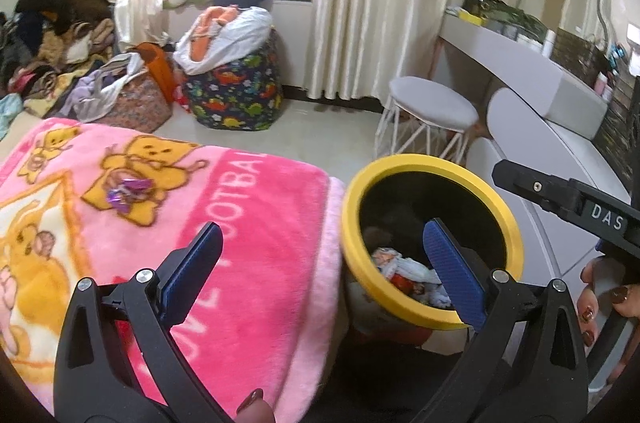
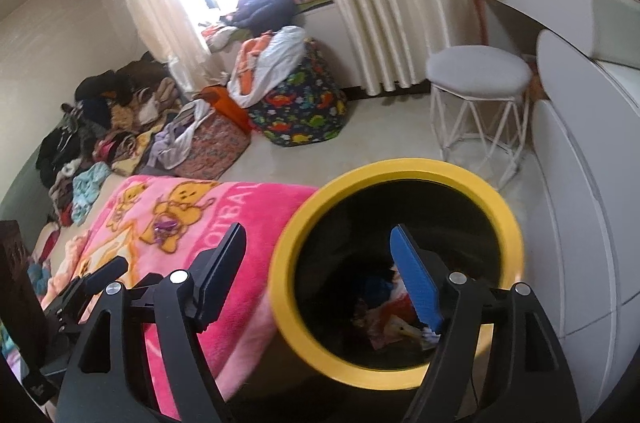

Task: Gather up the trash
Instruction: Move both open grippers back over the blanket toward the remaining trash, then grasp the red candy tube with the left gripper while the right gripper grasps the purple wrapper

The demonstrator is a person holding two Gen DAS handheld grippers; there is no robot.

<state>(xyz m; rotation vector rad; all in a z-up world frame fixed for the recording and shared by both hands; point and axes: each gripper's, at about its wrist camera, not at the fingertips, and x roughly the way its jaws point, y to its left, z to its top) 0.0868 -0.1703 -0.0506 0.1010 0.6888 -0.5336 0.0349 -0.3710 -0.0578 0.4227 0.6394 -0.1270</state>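
A yellow-rimmed trash bin (image 1: 436,161) stands beside the bed, with several crumpled wrappers (image 1: 404,275) inside; it also shows in the right wrist view (image 2: 280,263). A purple wrapper (image 1: 130,192) lies on the pink blanket (image 1: 240,223), also seen in the right wrist view (image 2: 165,226). My left gripper (image 1: 324,243) is open and empty, straddling the blanket edge and the bin rim. My right gripper (image 2: 318,243) is open and empty over the bin's left rim; its body shows in the left wrist view (image 1: 568,199).
A white stool (image 1: 430,111) stands behind the bin, a white dresser (image 1: 560,95) at the right. Piles of clothes (image 1: 52,55) and a dinosaur-print bag (image 1: 236,91) crowd the floor by the curtains (image 1: 380,3).
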